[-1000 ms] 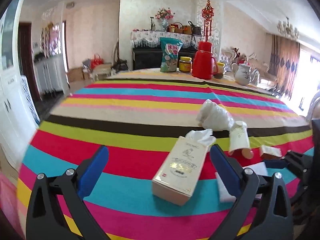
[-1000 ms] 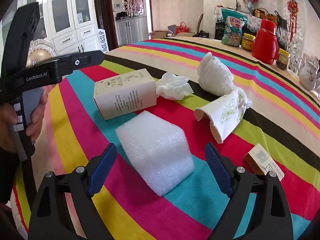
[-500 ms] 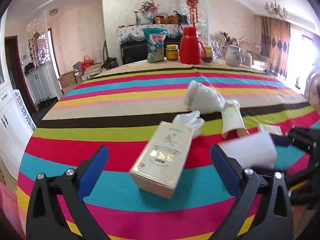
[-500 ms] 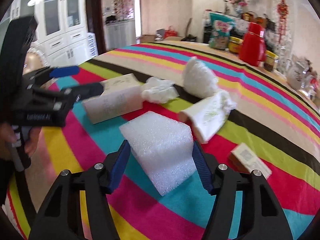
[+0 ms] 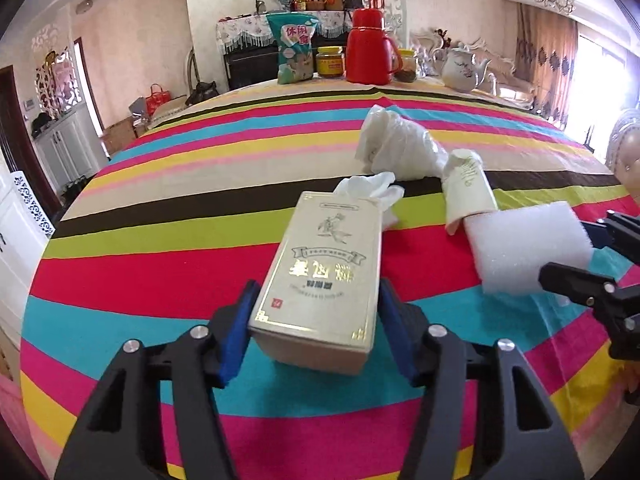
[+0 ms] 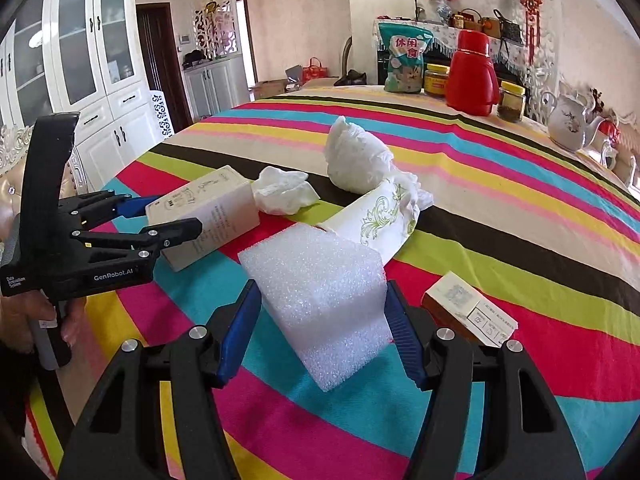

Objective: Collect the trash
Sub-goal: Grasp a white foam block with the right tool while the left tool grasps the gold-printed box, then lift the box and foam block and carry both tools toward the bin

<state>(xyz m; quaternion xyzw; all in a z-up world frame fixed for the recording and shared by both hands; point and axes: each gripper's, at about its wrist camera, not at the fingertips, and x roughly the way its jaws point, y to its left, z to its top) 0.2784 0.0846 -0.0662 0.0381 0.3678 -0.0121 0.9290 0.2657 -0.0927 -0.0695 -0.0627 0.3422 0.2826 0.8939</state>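
My left gripper (image 5: 316, 336) is shut on a gold-printed cream box (image 5: 320, 276), its blue pads against both long sides; the box also shows in the right wrist view (image 6: 208, 216). My right gripper (image 6: 320, 332) is shut on a white foam block (image 6: 320, 300) and holds it above the striped tablecloth; the block also shows in the left wrist view (image 5: 524, 248). A crumpled tissue (image 6: 284, 196), a white plastic bag (image 6: 356, 160), a paper cup lying on its side (image 6: 380, 220) and a small carton (image 6: 468, 312) lie on the cloth.
At the table's far edge stand a snack bag (image 5: 294, 52), a yellow-lidded jar (image 5: 330, 62), a red thermos (image 5: 368, 52) and a white teapot (image 5: 460, 68). White cabinets (image 6: 92, 80) stand to the left of the table.
My left gripper moved forward and shut on the cream box. My right gripper shut on the foam block and lifted it off the cloth.
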